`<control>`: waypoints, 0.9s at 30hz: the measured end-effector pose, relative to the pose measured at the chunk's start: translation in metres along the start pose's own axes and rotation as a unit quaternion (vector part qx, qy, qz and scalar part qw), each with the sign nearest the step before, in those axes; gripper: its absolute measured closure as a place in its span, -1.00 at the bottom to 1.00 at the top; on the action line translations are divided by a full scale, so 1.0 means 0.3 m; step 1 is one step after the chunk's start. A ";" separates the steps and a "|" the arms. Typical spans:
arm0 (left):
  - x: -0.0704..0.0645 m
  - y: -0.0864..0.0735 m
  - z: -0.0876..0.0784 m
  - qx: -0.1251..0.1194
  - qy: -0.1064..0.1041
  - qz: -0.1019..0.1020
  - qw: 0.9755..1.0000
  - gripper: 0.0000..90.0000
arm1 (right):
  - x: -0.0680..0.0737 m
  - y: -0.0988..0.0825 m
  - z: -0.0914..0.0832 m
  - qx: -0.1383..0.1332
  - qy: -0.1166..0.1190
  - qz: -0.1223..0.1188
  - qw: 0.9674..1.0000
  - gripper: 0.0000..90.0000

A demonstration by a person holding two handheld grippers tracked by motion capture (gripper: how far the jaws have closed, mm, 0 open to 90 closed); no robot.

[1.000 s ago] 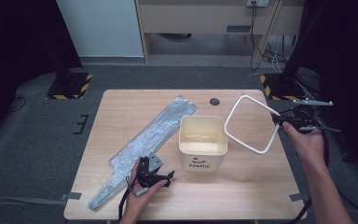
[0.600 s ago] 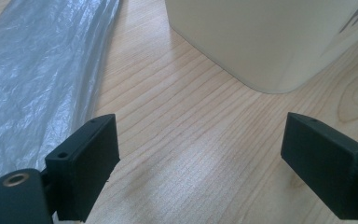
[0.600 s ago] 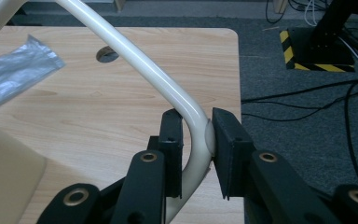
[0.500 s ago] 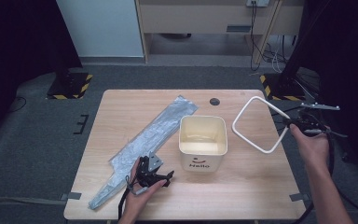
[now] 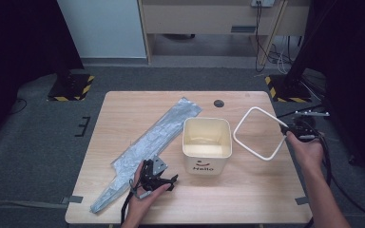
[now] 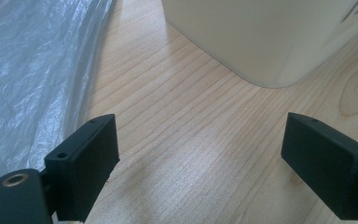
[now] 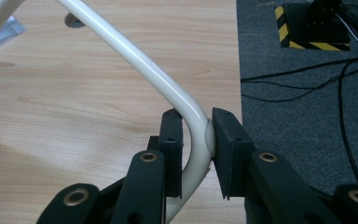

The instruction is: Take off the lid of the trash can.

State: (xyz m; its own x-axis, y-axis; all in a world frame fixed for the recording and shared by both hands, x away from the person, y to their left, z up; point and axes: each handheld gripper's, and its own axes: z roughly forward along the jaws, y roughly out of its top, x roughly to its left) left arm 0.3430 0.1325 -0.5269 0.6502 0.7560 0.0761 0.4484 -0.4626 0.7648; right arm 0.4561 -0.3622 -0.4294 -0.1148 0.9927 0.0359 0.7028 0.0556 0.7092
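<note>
while the right gripper (image 5: 286, 134) fingers clamp its corner, the white square ring (image 5: 260, 133) tilts leftward toward the bin (image 5: 206, 145)

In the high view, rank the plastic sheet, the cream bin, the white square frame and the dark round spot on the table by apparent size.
1. Plastic sheet, the longest by far.
2. Cream bin and white square frame: they look much alike, and the frame is tilted, so unranked.
3. Dark round spot, smallest.

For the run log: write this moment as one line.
right hand-held gripper: shut on white frame | left hand-held gripper: open, on table | bin: upright
</note>
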 end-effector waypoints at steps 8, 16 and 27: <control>0.009 -0.003 -0.005 0.001 0.005 -0.003 1.000 -0.77 | 0.011 -0.023 0.093 0.028 0.014 0.003 1.000 0.66; 0.013 -0.004 -0.003 0.003 0.005 -0.003 1.000 -0.77 | 0.014 -0.056 0.158 0.055 0.014 0.003 0.998 0.66; 0.016 -0.006 -0.005 0.004 0.006 -0.003 1.000 -0.77 | -0.002 -0.088 0.217 0.085 0.013 0.005 0.996 0.65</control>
State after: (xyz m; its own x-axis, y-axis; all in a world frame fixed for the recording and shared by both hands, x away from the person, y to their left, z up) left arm 0.3443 0.1378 -0.5270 0.6399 0.7644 0.0786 0.4574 -0.4610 0.7604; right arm 0.4832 -0.3574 -0.4939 -0.1232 0.9904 0.0630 0.8130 0.0643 0.5788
